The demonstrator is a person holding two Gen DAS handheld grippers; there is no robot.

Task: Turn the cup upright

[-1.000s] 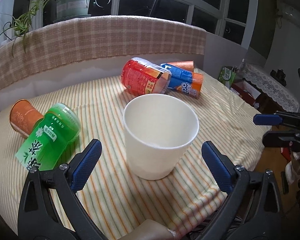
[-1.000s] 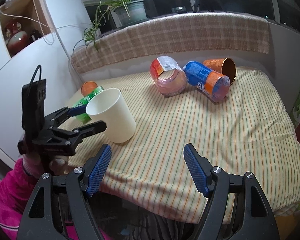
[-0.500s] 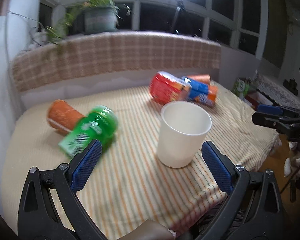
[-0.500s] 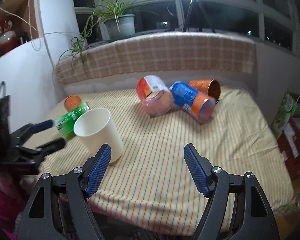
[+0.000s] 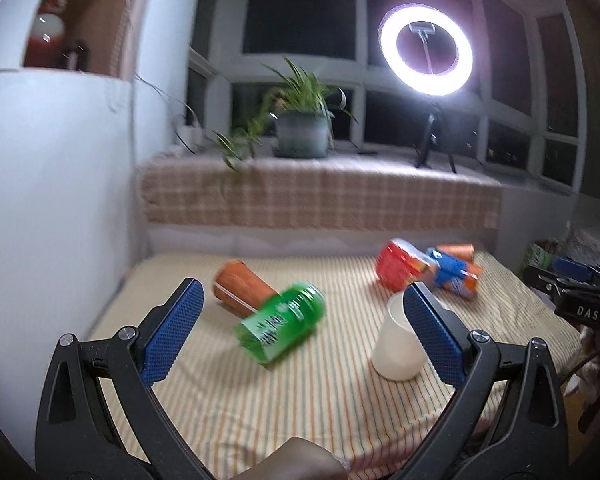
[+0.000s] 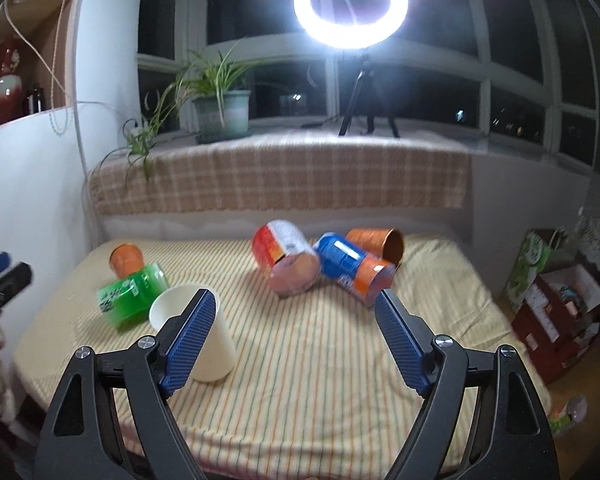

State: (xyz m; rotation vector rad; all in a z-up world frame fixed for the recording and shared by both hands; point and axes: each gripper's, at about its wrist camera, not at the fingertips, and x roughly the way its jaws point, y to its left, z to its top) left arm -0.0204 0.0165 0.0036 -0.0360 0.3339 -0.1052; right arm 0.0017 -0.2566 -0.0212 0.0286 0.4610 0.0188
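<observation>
A white paper cup [image 5: 398,350] stands upright, mouth up, on the striped tablecloth [image 5: 320,392]. It also shows in the right wrist view [image 6: 214,354], partly behind the left finger. My left gripper [image 5: 300,332] is open and empty, pulled back from the cup. My right gripper [image 6: 294,336] is open and empty, back from the table's front edge. The right gripper shows at the right edge of the left wrist view [image 5: 572,280]. The left gripper's tip shows at the far left of the right wrist view [image 6: 0,276].
A green cup [image 5: 280,328] and an orange cup [image 5: 242,294] lie on their sides at the left. A red cup [image 6: 286,262], a blue-orange cup [image 6: 352,268] and a copper cup [image 6: 380,242] lie at the back. A ring light [image 6: 350,2] and potted plant [image 6: 220,110] stand on the sill.
Both grippers have drawn back and tilted up from the table. The white cup stands where it was, now farther away in both views.
</observation>
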